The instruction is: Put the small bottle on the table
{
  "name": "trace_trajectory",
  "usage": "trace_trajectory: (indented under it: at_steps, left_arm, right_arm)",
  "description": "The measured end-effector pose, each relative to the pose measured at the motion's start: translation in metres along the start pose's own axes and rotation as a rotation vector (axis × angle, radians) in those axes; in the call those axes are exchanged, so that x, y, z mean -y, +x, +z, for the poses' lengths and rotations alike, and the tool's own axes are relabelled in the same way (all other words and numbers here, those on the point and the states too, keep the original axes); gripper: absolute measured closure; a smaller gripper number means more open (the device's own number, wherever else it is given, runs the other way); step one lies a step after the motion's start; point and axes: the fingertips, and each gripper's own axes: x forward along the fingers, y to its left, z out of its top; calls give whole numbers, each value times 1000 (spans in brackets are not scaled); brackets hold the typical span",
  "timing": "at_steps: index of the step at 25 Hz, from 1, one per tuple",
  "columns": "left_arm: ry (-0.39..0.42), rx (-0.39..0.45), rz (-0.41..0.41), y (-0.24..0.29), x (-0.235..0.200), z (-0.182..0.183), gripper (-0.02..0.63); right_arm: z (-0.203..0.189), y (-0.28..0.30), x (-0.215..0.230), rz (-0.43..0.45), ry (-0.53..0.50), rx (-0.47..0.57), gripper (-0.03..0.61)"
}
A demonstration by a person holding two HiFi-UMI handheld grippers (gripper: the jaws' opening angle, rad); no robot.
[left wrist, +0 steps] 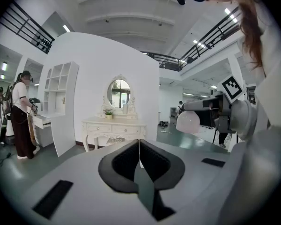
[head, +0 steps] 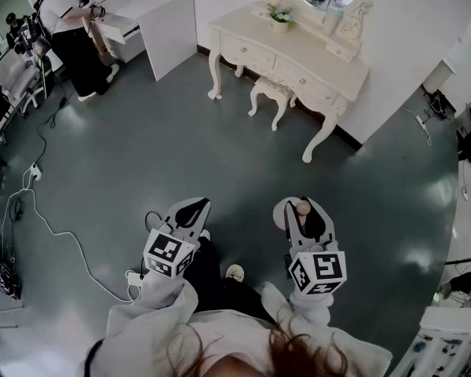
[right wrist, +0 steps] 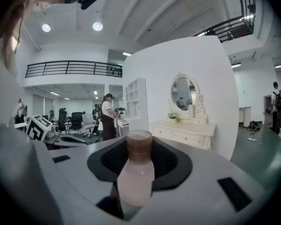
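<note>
A small bottle [right wrist: 136, 175] with a pale pink body and a brown cap stands upright between the jaws of my right gripper [right wrist: 139, 146], which is shut on it. In the head view the bottle's cap [head: 302, 207] shows at the tip of the right gripper [head: 302, 212], above the grey floor. My left gripper [head: 191, 208] hangs beside it at the left, its jaws shut together on nothing [left wrist: 139, 143]. The white dressing table [head: 298, 53] stands well ahead against the wall, apart from both grippers.
A padded stool [head: 271, 93] is tucked under the table, and a mirror and a small flower pot [head: 280, 16] stand on it. A person [head: 67, 30] works at a white shelf unit at the back left. Cables [head: 55, 226] trail over the floor at the left.
</note>
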Motion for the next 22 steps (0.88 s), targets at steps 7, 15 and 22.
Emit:
trace_trajectory:
  at_steps: [7,15,22]
  left_arm:
    - [11,12,8,-9,18,-3,595]
    - [12,19,25,-10,19,1,595]
    - [3,33,57,6,-11,6,595]
  right_arm:
    - [-8,-23,2,23,47,14,423]
    - [-6,-15,5,15,16,14,423]
    - [-4,21,13,23,9,5,423]
